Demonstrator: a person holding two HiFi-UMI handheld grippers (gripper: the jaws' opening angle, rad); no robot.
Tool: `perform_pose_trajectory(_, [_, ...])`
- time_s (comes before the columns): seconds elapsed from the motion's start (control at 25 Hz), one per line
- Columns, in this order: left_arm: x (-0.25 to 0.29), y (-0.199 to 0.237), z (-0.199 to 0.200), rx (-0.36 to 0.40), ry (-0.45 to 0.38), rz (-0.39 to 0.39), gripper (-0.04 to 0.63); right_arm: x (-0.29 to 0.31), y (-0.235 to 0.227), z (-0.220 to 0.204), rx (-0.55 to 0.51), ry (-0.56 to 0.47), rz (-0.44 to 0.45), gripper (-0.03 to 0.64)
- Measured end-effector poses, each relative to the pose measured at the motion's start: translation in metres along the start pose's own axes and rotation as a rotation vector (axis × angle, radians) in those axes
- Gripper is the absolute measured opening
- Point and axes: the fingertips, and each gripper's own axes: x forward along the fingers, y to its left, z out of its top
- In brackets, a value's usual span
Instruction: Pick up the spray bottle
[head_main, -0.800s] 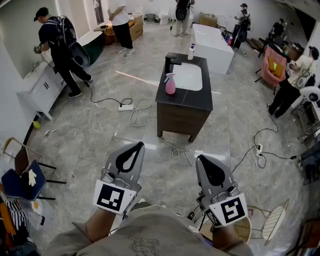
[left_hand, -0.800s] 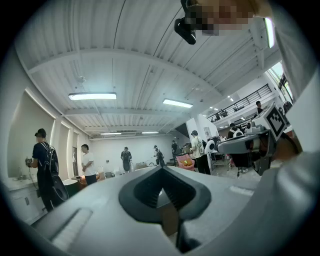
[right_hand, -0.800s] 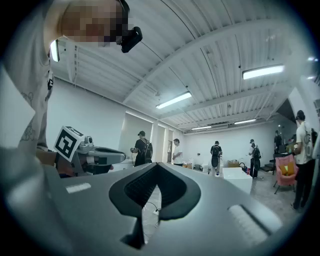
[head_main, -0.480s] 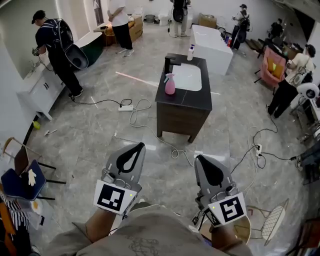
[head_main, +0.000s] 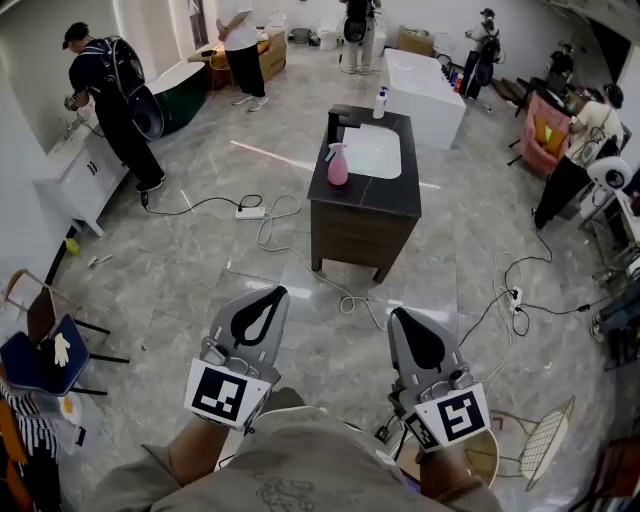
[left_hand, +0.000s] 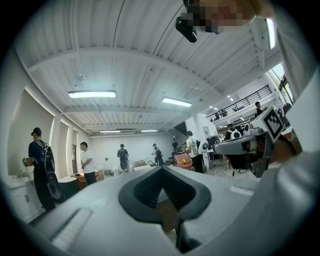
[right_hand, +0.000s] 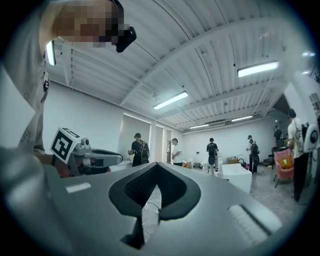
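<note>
A pink spray bottle (head_main: 337, 165) stands upright on the left side of a dark vanity top (head_main: 390, 200), beside its white basin (head_main: 374, 152), in the middle of the room in the head view. My left gripper (head_main: 274, 291) and right gripper (head_main: 399, 314) are held side by side low in that view, well short of the vanity, with bare floor between. Both are shut with nothing in them. In the left gripper view the left gripper (left_hand: 161, 169) points level across the room, as does the right gripper (right_hand: 157, 165) in its own view. Neither gripper view shows the bottle.
A white pump bottle (head_main: 380, 102) and black tap (head_main: 345, 118) stand at the vanity's far edge. Cables and a power strip (head_main: 250, 212) lie on the tiled floor before the vanity. A white block (head_main: 425, 82) stands behind it. Several people stand around the room's edges. A blue chair (head_main: 40, 355) is at left.
Both grippers stay shut in the same spot. The view has shifted slightly toward the vanity. The person at the left wall and the one at the right have moved a little.
</note>
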Motion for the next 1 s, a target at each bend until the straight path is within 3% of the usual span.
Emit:
perform_pose_trajectory(0.12, [0.0,-0.004,-0.003,-0.004,0.012,0.001,0.0,-0.005,-0.008,0.0,0.019,-0.014,-0.039,0.03])
perform_pose_trajectory(0.16, [0.0,-0.004,-0.004,-0.008,0.016,0.003,0.0,-0.006,-0.012,0.002,0.027,-0.025,-0.053,0.081])
perform_pose_trajectory(0.2, [0.0,-0.004,-0.005,-0.013,0.021,0.004,0.0,-0.007,-0.015,0.004,0.033,-0.035,-0.066,0.174])
perform_pose_trajectory(0.32, [0.004,-0.003,-0.009,-0.018,0.032,0.006,0.0,-0.008,-0.025,0.005,0.027,-0.043,-0.101,0.255])
perform_pose_trajectory(1.0, [0.092,0.049,-0.045,-0.063,0.083,-0.001,0.0,0.074,-0.087,-0.029,0.032,0.046,-0.11,0.264])
